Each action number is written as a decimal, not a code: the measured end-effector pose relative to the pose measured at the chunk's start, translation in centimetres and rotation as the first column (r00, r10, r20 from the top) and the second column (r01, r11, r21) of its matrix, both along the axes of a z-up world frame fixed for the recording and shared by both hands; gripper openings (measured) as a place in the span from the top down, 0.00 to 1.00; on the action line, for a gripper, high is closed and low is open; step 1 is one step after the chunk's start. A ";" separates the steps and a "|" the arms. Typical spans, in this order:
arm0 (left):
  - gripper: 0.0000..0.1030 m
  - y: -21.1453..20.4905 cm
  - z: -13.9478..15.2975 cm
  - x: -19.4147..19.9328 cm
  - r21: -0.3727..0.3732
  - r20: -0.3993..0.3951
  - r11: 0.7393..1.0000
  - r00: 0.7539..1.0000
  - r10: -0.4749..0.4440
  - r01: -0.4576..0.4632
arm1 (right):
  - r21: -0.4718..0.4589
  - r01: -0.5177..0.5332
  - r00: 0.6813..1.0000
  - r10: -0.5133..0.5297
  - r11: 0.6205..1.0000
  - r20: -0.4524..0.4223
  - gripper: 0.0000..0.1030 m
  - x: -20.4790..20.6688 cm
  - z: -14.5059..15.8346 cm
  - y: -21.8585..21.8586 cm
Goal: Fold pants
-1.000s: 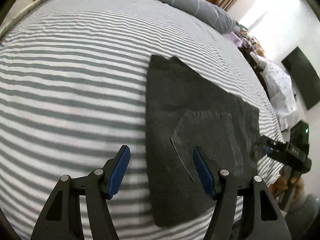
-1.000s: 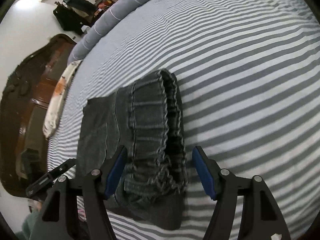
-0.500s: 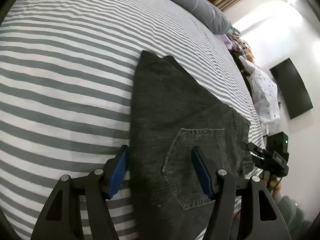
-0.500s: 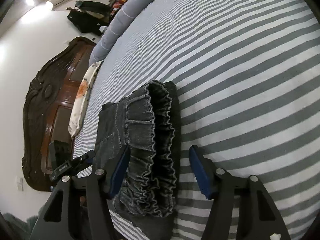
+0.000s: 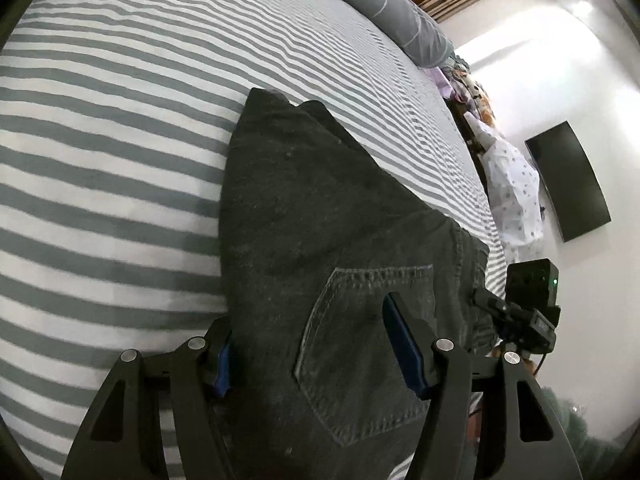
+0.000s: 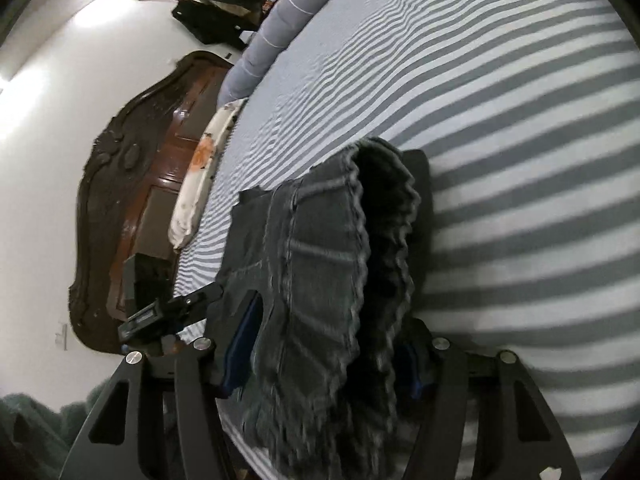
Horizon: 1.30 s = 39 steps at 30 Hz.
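Observation:
Dark grey denim pants (image 5: 320, 200) lie folded on the striped bed, back pocket (image 5: 360, 340) up. My left gripper (image 5: 310, 350) straddles their near left edge: its left pad is half hidden under the fabric edge, its right pad (image 5: 400, 344) rests over the pocket, and the jaws stand wide. In the right wrist view the gathered elastic waistband (image 6: 380, 240) of the pants (image 6: 320, 260) runs between the jaws of my right gripper (image 6: 324, 354). Its left pad (image 6: 240, 344) sits beside the fabric; its right pad is partly covered. Each gripper shows in the other's view: the right gripper (image 5: 516, 312), the left gripper (image 6: 172, 312).
The grey-and-white striped sheet (image 5: 120, 160) spreads far around the pants. A grey bolster (image 5: 380, 4) lies along the far side. A carved wooden headboard (image 6: 120, 200) and a floral pillow (image 6: 200, 184) are at the left end. Beyond the bed are piled clothes (image 5: 512, 192) and a black wall screen (image 5: 568, 184).
Both grippers have dropped and pushed in toward the pants. The left went from mostly over bare sheet to straddling the pants' edge. The right now has the waistband deep between its jaws.

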<state>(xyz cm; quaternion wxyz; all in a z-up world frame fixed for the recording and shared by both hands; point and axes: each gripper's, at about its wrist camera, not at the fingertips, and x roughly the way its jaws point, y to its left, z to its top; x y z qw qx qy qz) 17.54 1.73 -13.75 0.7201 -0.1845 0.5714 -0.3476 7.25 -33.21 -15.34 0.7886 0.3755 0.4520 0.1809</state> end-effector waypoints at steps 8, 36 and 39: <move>0.50 -1.5 0.7 -0.7 0.038 0.053 0.999 0.999 0.013 -0.015 | 0.002 0.095 0.994 -0.095 0.995 -0.047 0.70 -1.0 0.0 -0.1; 0.87 10.2 7.5 0.9 -0.212 0.229 0.944 0.926 0.299 -0.253 | -0.071 0.011 1.000 -0.009 0.997 0.029 0.78 6.7 9.0 12.0; 0.87 11.3 7.4 1.3 -0.177 0.259 0.947 0.915 0.309 -0.270 | -0.076 -0.008 1.000 0.009 0.997 0.026 0.78 8.2 8.6 13.4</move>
